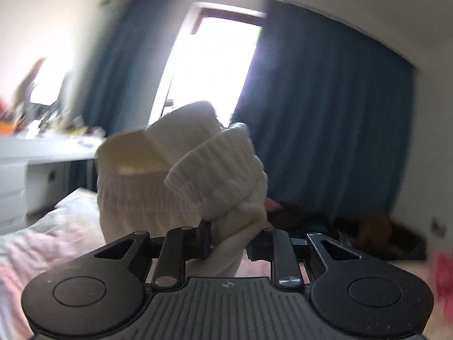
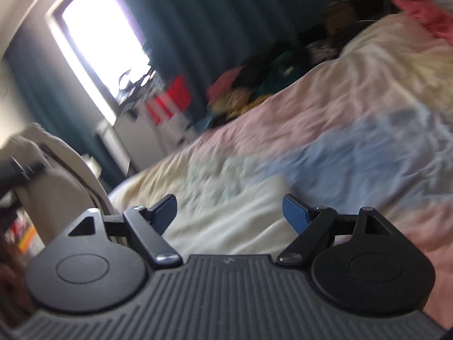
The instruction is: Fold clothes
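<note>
- Left wrist view: left gripper (image 1: 228,243) closed on a bunched fold of the white knit sweater (image 1: 181,178), pads pressed into the cloth.
- Sweater lifted clear above the pastel bedspread (image 1: 42,243); ribbed cuff (image 1: 215,158) and open ribbed hem bulging above the fingers.
- Behind: bright window (image 1: 209,68), blue curtains (image 1: 325,113), white desk (image 1: 42,153) at left, dark heap of clothes (image 1: 354,226) low at right.
- Right wrist view: right gripper (image 2: 229,212) spread wide, blue pads bare, nothing between them.
- Ahead of it, white cloth (image 2: 235,221) lying on the bedspread, blurred; whether part of the sweater, cannot tell.
- At far left, sweater hanging from the other gripper.
</note>
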`<state>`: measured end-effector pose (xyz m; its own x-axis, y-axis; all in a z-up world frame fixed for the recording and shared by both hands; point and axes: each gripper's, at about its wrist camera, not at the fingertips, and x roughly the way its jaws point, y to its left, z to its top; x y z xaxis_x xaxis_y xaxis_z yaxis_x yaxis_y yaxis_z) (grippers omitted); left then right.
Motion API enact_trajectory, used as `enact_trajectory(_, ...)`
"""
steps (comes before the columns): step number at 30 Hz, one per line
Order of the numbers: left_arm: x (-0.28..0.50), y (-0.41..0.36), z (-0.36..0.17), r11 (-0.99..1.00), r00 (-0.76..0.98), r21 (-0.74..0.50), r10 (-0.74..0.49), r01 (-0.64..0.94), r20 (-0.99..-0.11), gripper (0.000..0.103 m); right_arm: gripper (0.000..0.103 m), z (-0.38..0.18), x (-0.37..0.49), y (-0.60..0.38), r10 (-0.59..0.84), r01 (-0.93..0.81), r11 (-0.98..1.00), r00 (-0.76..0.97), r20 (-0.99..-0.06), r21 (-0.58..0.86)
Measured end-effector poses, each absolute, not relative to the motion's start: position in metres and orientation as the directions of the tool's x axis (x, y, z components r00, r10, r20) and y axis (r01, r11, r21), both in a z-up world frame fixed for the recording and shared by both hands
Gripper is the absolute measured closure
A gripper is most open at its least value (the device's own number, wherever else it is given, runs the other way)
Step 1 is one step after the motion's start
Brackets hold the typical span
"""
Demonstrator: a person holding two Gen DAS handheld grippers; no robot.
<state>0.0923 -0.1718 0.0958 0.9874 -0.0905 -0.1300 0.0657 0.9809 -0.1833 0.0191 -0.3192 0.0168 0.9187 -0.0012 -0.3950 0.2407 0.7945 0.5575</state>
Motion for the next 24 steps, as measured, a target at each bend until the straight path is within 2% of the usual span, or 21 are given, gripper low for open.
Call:
enact_trajectory(3,0.086,-0.245,0.056,0.989,0.976,-0.045,-0.145,0.14,-0.16,0.079,0.018,0.017,0.008,-0.35,-0.049,0.276,0.757,0.928,-0.37,0.593)
enact_trajectory(5,0.084,-0.283,0.018,0.978,0.955,0.054,-0.186,0.203,-0.232,0.079,0.018,0.015,0.002,-0.366,-0.073,0.292,0.738,0.931,-0.358,0.608)
enact_trajectory(9,0.089,-0.319,-0.038,0.934,0.894,0.169,-0.233,0.316,-0.384,0.076,0.017,0.002,0.004,-0.381,-0.037,0.279,0.711,0.932,-0.361,0.646)
enact_trajectory(11,0.09,-0.319,-0.041,0.925,0.886,0.179,-0.245,0.335,-0.393,0.073,0.017,-0.007,0.012,-0.382,0.021,0.256,0.691,0.928,-0.373,0.676)
enact_trajectory(14,0.094,-0.301,-0.031,0.904,0.853,0.158,-0.3,0.397,-0.427,0.053,0.017,-0.015,0.022,-0.381,0.11,0.215,0.65,0.922,-0.37,0.729)
enact_trajectory(16,0.09,-0.28,-0.027,0.873,0.805,0.127,-0.367,0.471,-0.466,0.014,0.017,-0.019,0.029,-0.377,0.162,0.189,0.628,0.917,-0.365,0.755)
enact_trajectory(17,0.076,-0.263,-0.027,0.858,0.795,0.126,-0.394,0.499,-0.461,0.01,0.017,-0.02,0.031,-0.375,0.184,0.179,0.623,0.912,-0.366,0.761)
enact_trajectory(19,0.055,-0.238,-0.025,0.83,0.78,0.149,-0.422,0.538,-0.462,0.008,0.017,-0.021,0.034,-0.369,0.217,0.166,0.613,0.905,-0.367,0.773)
enact_trajectory(24,0.022,-0.183,-0.022,0.812,0.799,0.244,-0.381,0.529,-0.465,0.006,0.017,-0.03,0.034,-0.354,0.268,0.176,0.549,0.889,-0.371,0.817)
